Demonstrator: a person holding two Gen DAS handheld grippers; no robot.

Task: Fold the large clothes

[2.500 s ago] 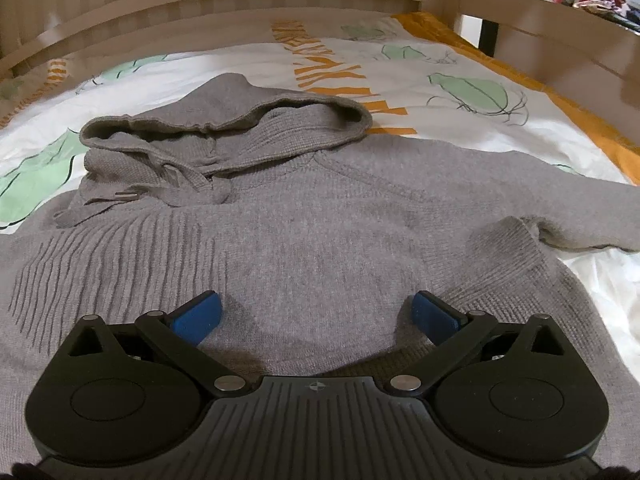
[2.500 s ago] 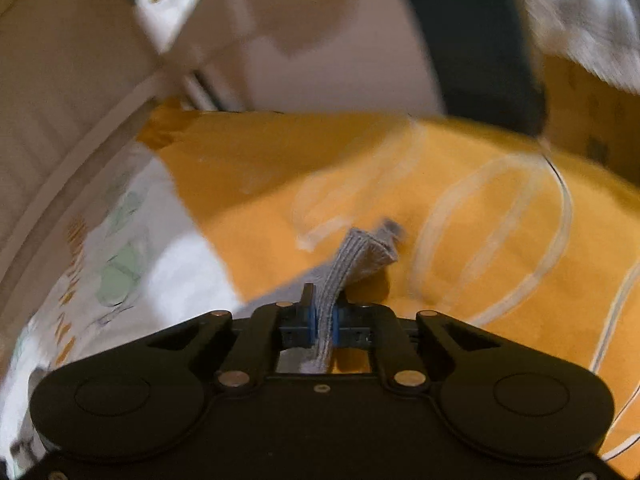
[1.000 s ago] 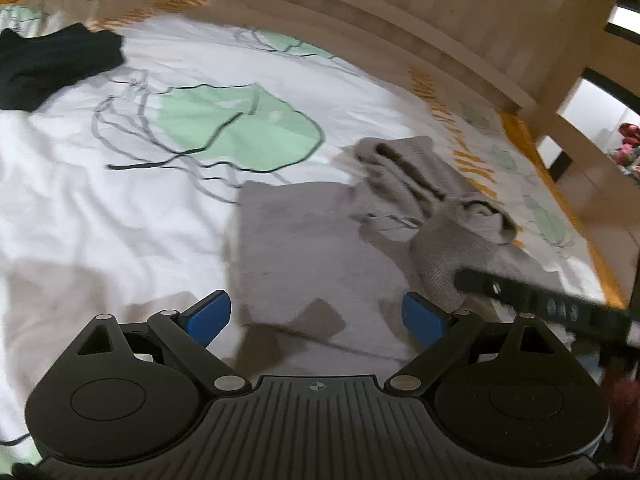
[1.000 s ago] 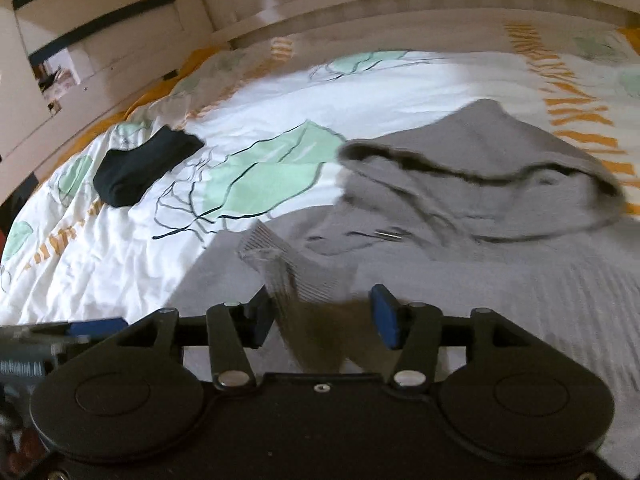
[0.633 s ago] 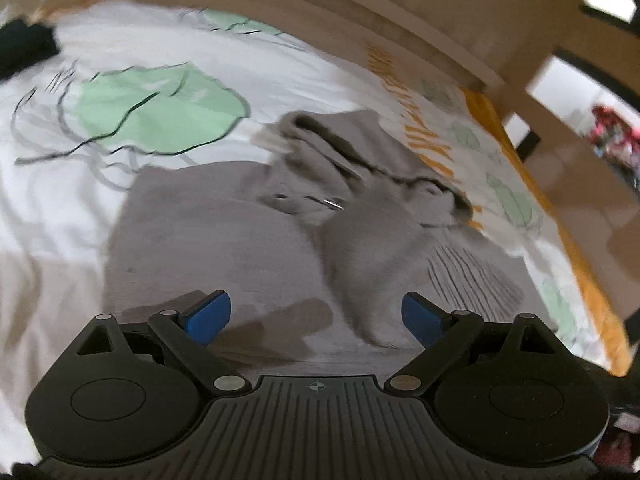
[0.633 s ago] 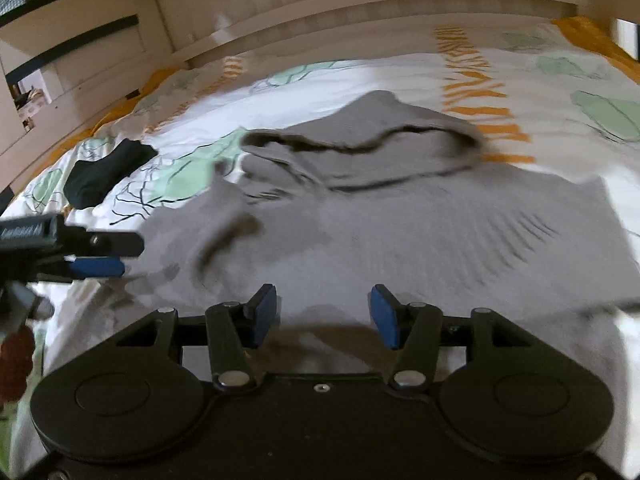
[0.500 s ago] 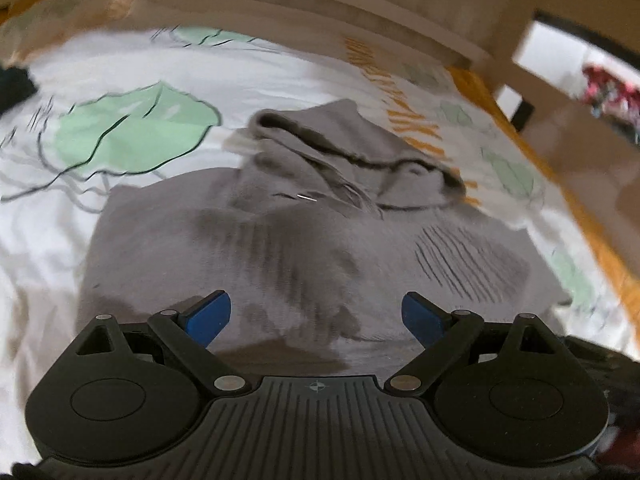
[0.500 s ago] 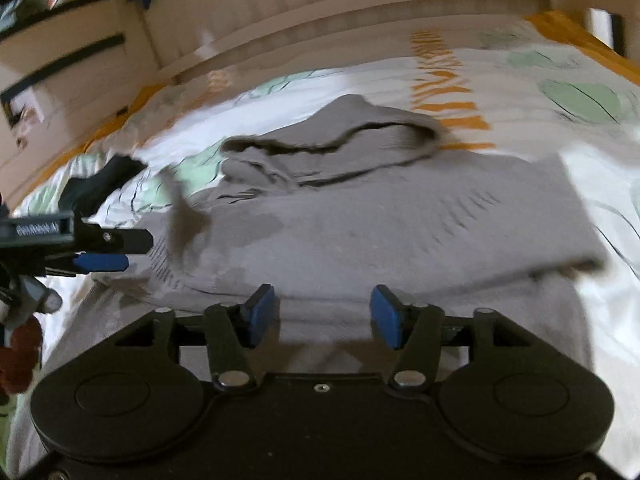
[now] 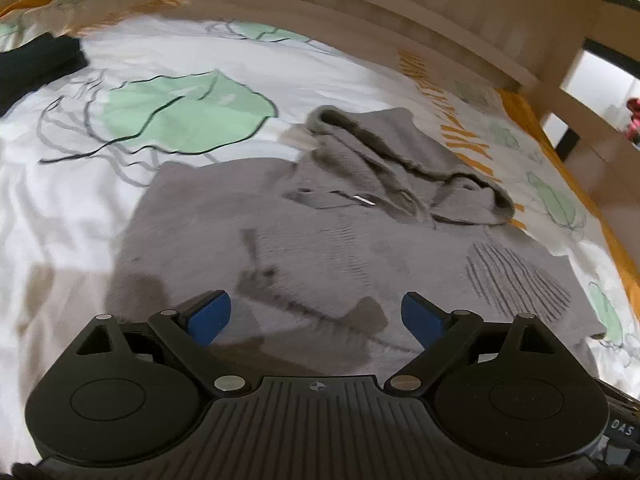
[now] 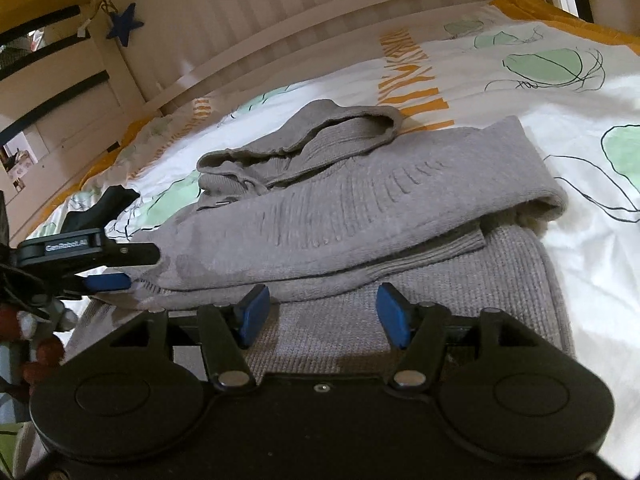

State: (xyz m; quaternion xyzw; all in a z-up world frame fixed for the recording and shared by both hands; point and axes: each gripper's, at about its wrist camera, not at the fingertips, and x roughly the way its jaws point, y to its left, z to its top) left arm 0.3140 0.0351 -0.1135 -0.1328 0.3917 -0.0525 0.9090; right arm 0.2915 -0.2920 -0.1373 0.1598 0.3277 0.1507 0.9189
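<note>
Folded across the chest since the earlier frames: right sleeve (image 10: pixel 360 204) of the grey ribbed knit hooded sweater (image 9: pixel 320 248), then stretched out over the bedding, now a thick band over the body. Released from the right gripper (image 10: pixel 320 314), which pinched that cuff before; jaws just been opening, now parted with nothing between the blue pads, hanging over the lower body of the sweater.

Spread flat on the white bed cover printed with green leaves and orange stripes (image 9: pixel 80 208), hood (image 9: pixel 400 160) bunched at the far end of the sweater toward the pale wooden slatted bed rail (image 9: pixel 360 12). Drawstring with a small metal tip lying just below the hood opening. Outer fold of the sleeve rounded at the sweater's right edge, cuff end reaching toward the left edge.

Left gripper (image 9: pixel 316 316) with jaws wide apart and empty, poised above the near part of the sweater; seen from the right wrist view just beside the sweater's left edge, whether touching cannot be told. Dark folded cloth (image 9: pixel 36 64) well apart from the sweater, beyond its left side on the cover. Blue star ornament (image 10: pixel 126 24) hanging on the bed frame beyond the hood.
</note>
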